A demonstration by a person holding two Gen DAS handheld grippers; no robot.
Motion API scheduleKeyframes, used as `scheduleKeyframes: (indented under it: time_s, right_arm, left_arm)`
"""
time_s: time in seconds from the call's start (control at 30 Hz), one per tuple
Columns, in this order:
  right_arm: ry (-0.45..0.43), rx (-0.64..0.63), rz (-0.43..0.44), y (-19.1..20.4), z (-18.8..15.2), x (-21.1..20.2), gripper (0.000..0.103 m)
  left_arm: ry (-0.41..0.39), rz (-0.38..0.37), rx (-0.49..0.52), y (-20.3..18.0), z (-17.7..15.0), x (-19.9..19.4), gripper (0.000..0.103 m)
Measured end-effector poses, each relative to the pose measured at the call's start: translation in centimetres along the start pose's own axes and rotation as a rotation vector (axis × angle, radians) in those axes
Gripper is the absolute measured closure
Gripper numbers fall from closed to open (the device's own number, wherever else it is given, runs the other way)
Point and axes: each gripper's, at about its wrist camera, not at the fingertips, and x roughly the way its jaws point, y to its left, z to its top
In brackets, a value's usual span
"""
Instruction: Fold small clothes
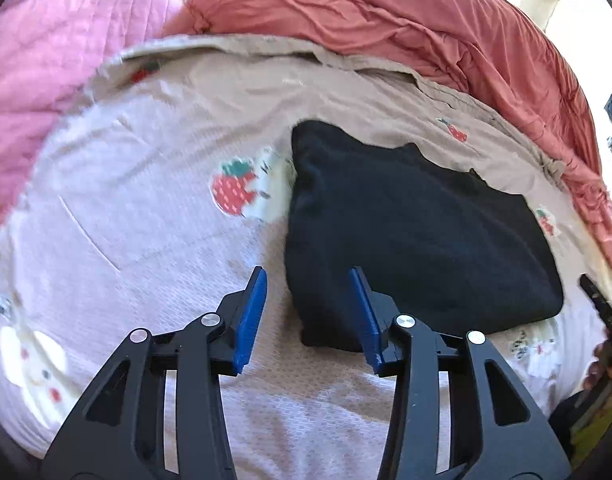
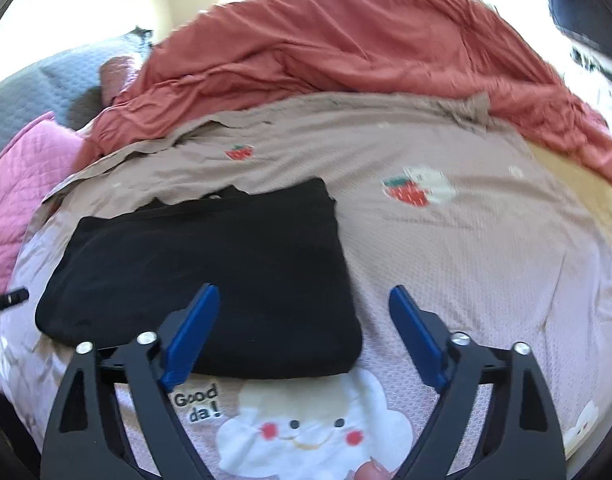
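Observation:
A black garment [image 1: 417, 232] lies folded into a flat, roughly square packet on the pale pink printed bed sheet [image 1: 126, 220]. In the left wrist view my left gripper [image 1: 307, 272] hangs above the packet's near left corner, jaws apart, nothing pressed between the blue pads. In the right wrist view the same garment [image 2: 210, 264] sits left of centre. My right gripper [image 2: 304, 290] stands wide open above its near right corner, with the left pad over the cloth and the right pad over bare sheet [image 2: 485, 248].
A rumpled orange-red duvet [image 1: 385, 12] is heaped along the far side of the bed. A pink quilted pillow [image 1: 58, 48] lies at the left, with a grey pillow [image 2: 46, 84] behind it. The sheet carries strawberry and cloud prints [image 2: 313, 428].

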Motion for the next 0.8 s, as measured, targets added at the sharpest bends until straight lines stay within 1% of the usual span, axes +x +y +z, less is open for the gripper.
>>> scheduleKeyframes:
  time_s: [0.03, 0.1, 0.23, 0.33, 0.37, 0.43, 0.5, 0.6, 0.67, 0.73, 0.8]
  right_arm:
    - [-0.019, -0.013, -0.008, 0.4, 0.0, -0.5, 0.011]
    - [-0.063, -0.034, -0.023, 1.5, -0.1, -1.6, 0.010]
    - [-0.102, -0.060, -0.030, 2.8, -0.4, -3.0, 0.008]
    - [-0.096, -0.061, -0.010, 3.7, -0.7, -3.5, 0.008]
    - [-0.090, -0.064, 0.000, 4.1, -0.9, -3.6, 0.007]
    - [-0.083, -0.073, 0.011, 4.9, -1.1, -3.8, 0.007]
    - [-0.078, -0.097, 0.021, 6.1, -1.2, -4.0, 0.007]
    - [-0.076, -0.137, 0.032, 7.9, -1.4, -4.2, 0.007]
    - [-0.072, -0.169, 0.050, 9.3, -1.4, -4.3, 0.007]
    - [-0.071, -0.194, 0.063, 10.7, -1.6, -4.5, 0.006]
    - [-0.066, -0.216, 0.078, 11.8, -1.7, -4.6, 0.006]
  left_arm:
    - [-0.010, 0.011, 0.008, 0.0, 0.1, -0.3, 0.064]
    - [-0.029, 0.015, 0.018, -0.1, 0.3, -0.8, 0.055]
    - [-0.048, 0.011, 0.015, 0.1, 0.8, -1.6, 0.052]
    - [-0.058, 0.011, 0.007, 0.5, 1.1, -1.9, 0.048]
    - [-0.064, 0.015, 0.007, 0.6, 1.2, -2.1, 0.043]
    - [-0.071, 0.022, 0.010, 0.8, 1.3, -2.3, 0.041]
    - [-0.076, 0.031, 0.015, 1.0, 1.5, -2.6, 0.035]
    - [-0.089, 0.051, 0.030, 1.3, 1.7, -3.2, 0.034]
    - [-0.099, 0.069, 0.036, 1.6, 1.9, -3.4, 0.028]
    - [-0.104, 0.071, 0.038, 1.7, 2.0, -3.6, 0.027]
    - [-0.108, 0.075, 0.037, 2.0, 2.0, -3.7, 0.023]
